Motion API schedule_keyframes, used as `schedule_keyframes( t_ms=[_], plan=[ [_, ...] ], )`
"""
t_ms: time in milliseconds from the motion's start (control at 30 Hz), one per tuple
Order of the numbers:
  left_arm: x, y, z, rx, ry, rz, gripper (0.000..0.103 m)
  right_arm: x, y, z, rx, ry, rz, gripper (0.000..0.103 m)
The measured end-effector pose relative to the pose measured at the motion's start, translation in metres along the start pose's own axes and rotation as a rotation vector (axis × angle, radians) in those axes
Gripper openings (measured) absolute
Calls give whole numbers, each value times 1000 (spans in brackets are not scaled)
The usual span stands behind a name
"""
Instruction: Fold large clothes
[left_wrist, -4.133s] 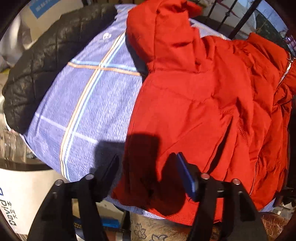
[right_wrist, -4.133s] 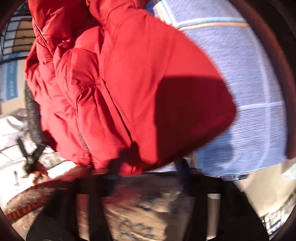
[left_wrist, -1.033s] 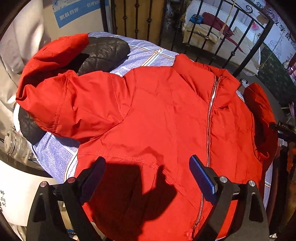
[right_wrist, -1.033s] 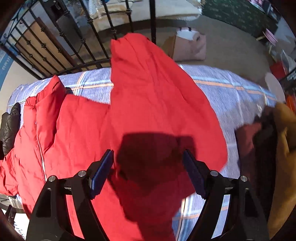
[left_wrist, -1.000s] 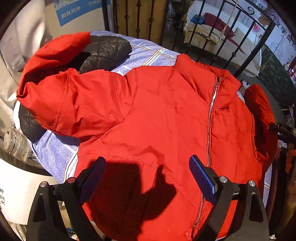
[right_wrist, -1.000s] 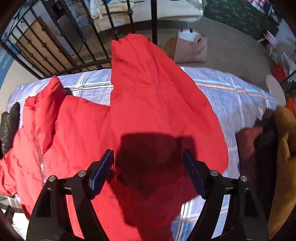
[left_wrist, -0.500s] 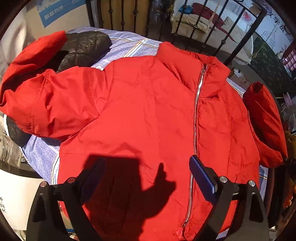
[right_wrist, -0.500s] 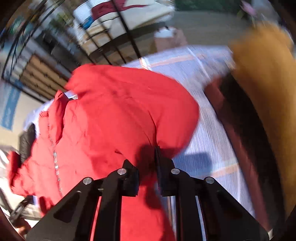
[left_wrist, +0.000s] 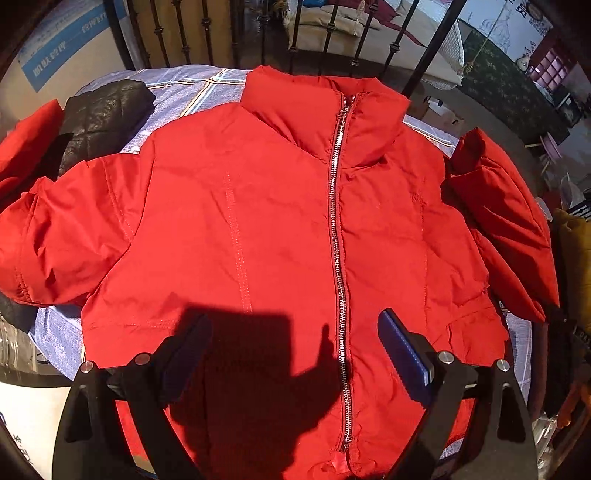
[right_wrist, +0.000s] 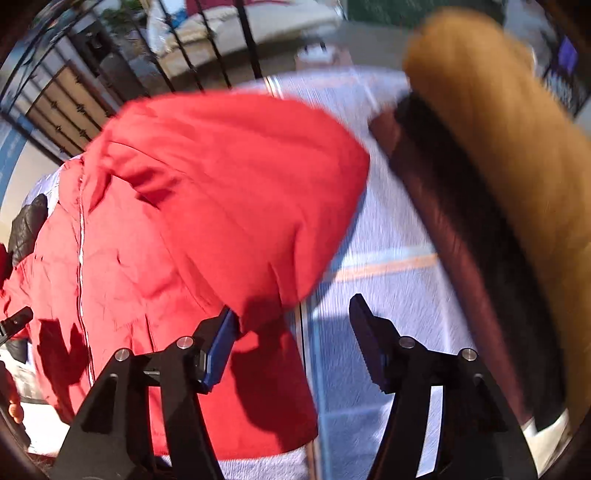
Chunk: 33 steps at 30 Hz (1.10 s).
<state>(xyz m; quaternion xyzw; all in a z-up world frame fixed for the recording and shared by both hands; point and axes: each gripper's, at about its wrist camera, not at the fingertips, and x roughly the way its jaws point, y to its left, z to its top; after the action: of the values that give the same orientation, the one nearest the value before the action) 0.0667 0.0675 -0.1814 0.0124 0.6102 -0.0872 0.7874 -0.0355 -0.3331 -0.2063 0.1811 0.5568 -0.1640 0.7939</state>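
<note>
A red zip-up jacket (left_wrist: 280, 229) lies front side up on a blue plaid cloth (left_wrist: 192, 86), its silver zipper (left_wrist: 338, 258) closed and both sleeves out to the sides. My left gripper (left_wrist: 295, 343) hovers open above the jacket's hem, with nothing between its fingers. In the right wrist view the jacket's sleeve (right_wrist: 236, 192) lies folded inward over the body. My right gripper (right_wrist: 291, 332) is opening just past the sleeve's cuff. Its left pad (right_wrist: 221, 343) sits against the fabric edge, and the right pad stands over bare plaid cloth (right_wrist: 388, 295).
A black quilted garment (left_wrist: 107, 114) lies at the cloth's far left under the red sleeve. Mustard and dark brown clothes (right_wrist: 498, 184) are piled at the right. A black iron railing (left_wrist: 236, 33) runs behind the table. White boxes stand below the left edge.
My right gripper closed on the sleeve, carried it inward over the jacket body, then let go and opened. The left gripper drifted right along the hem and stayed open.
</note>
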Motion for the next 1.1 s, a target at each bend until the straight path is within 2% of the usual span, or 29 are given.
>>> schedule_keyframes(
  t_ms=[33,100,233,367,567,733,833,933,967,1000,1033,1067,1100],
  plan=[
    [0,2,0,-11,0,-2,89,-4,6,5,-14,-15,4,73],
    [0,5,-1,-32,3,-9,89,-10,10,15,-10,-34,33,78],
    [1,2,4,-44,11,-35,89,-9,13,25,38,-6,114,78],
    [5,-23,27,16,12,-101,89,-3,17,18,57,24,148,78],
    [16,-96,96,203,-29,-193,90,-6,4,-3,107,47,134,78],
    [40,-171,151,347,-26,-242,90,-11,-20,-25,186,49,115,80],
    [62,-207,168,383,5,-277,90,-12,-37,-39,249,56,102,80],
    [93,-231,177,366,84,-276,89,-15,-52,-54,306,61,89,80],
    [101,-238,175,368,109,-297,88,-17,-57,-59,328,63,82,80],
    [107,-245,173,376,130,-318,81,-18,-62,-63,350,64,74,80],
    [112,-251,169,389,147,-332,63,-18,-66,-67,370,64,67,80],
    [114,-256,164,405,152,-324,56,-18,-70,-70,394,67,58,80],
    [112,-261,159,427,142,-318,39,-17,-74,-73,414,73,51,80]
  ],
)
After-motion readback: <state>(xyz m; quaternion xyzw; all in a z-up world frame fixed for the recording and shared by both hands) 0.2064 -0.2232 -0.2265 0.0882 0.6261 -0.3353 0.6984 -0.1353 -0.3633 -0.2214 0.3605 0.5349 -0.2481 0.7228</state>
